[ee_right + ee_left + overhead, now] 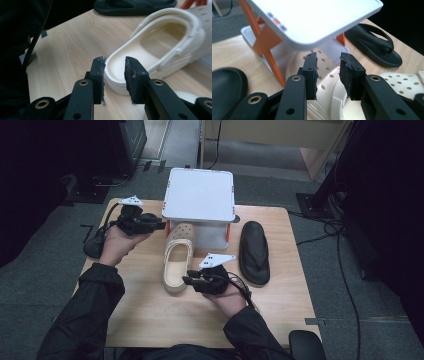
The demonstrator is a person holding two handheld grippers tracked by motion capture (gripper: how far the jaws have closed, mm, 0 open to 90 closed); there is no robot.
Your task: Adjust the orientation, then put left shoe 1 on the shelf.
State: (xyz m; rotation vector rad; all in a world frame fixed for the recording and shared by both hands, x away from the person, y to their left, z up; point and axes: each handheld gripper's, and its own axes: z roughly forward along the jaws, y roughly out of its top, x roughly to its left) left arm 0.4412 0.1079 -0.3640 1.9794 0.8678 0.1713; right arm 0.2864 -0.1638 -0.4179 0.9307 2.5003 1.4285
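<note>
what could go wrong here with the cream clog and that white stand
1. The cream perforated foam clog has its toe tucked under the white square-topped stand with orange legs; lifting the toe may knock the shelf.
2. The right gripper lines up on the thin heel rim with open fingers, a shallow bite that might slip.
3. The black rubber flip-flop lies close beside, so a sideways swing could nudge it.

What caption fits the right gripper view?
Right tool lines up, open, on the heel rim of the cream clog.
</note>
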